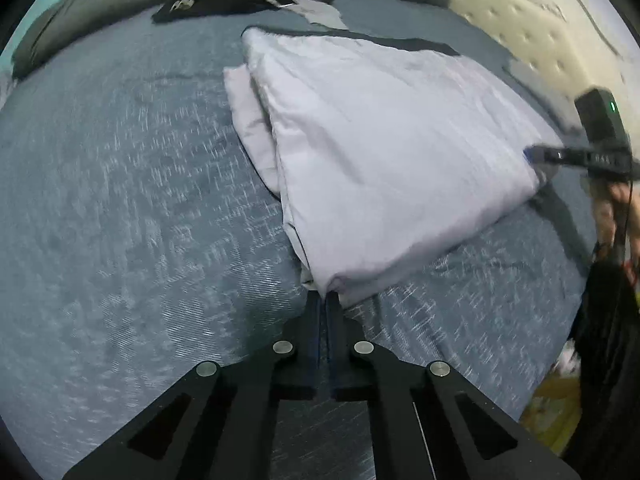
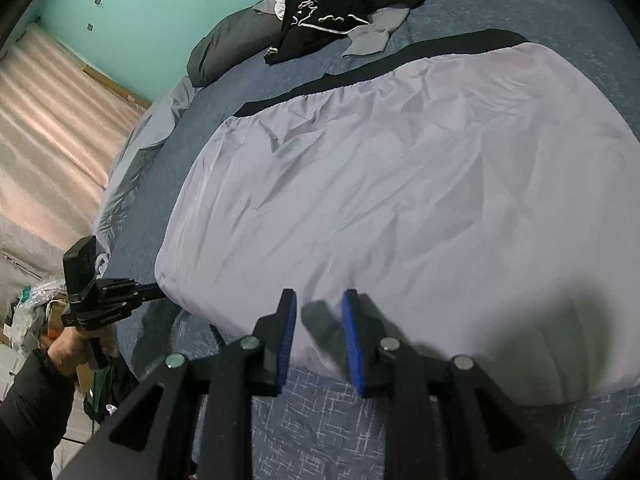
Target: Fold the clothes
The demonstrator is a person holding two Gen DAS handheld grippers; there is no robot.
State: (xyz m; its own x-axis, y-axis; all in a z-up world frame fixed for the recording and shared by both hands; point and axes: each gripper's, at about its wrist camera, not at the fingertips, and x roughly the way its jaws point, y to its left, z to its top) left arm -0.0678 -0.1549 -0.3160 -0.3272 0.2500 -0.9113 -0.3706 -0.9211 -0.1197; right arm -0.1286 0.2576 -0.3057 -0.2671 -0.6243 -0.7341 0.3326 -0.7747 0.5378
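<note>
Here the pale lilac garment (image 2: 400,208) lies part-folded on the blue bedspread (image 1: 120,220), with the left gripper (image 1: 324,300) pinched together on its near corner and the right gripper (image 2: 318,300) poised over the near edge, jaws apart, clamping nothing. If the left takes only the top layer, lifting would likely peel the fold open. A lone right pinch could drag the cloth askew towards the dark clothes (image 2: 332,4) beyond.

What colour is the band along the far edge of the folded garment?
Black band, clearest in the right wrist view.
</note>
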